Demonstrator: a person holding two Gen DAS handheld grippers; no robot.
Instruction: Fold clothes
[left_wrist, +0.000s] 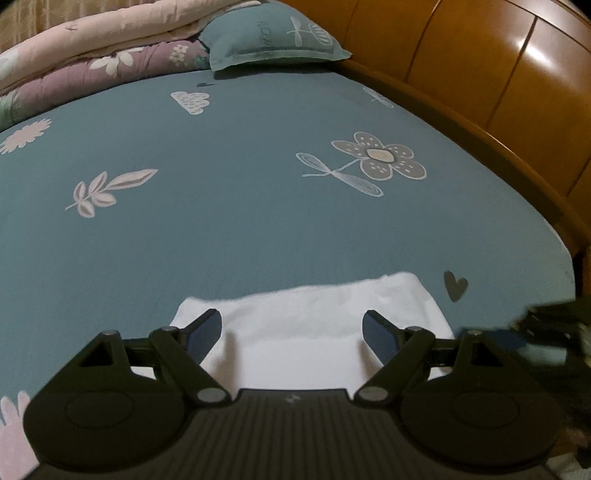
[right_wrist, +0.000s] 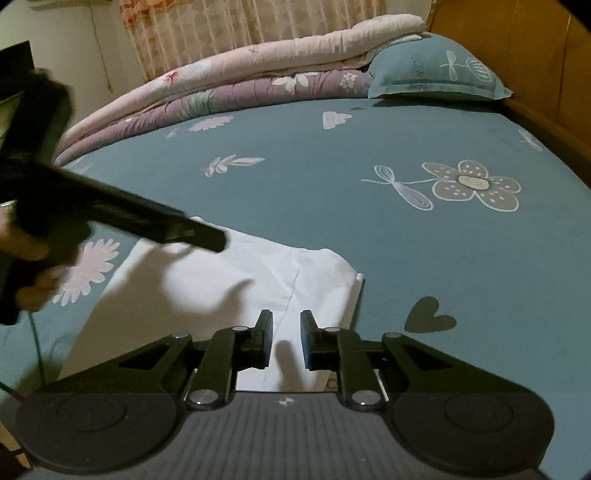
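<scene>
A white garment (left_wrist: 314, 306) (right_wrist: 229, 280) lies flat and folded on the teal flowered bedsheet (left_wrist: 240, 229) (right_wrist: 369, 229), near the bed's front edge. My left gripper (left_wrist: 291, 317) hovers over the garment's near part, open wide with nothing between its blue pads (left_wrist: 205, 332). In the right wrist view the left gripper (right_wrist: 216, 242) reaches in from the left, held by a hand (right_wrist: 26, 251), over the garment's left part. My right gripper (right_wrist: 286, 317) sits over the garment's right near corner. Its jaws stand a narrow gap apart with no cloth pinched between them.
A teal pillow (left_wrist: 273, 37) (right_wrist: 436, 70) and folded pink and purple quilts (left_wrist: 103, 55) (right_wrist: 240, 85) lie at the far end. A wooden headboard (left_wrist: 498, 92) runs along the right side. A curtain (right_wrist: 240, 26) hangs behind. A dark blurred object (left_wrist: 546, 332) is at the right edge.
</scene>
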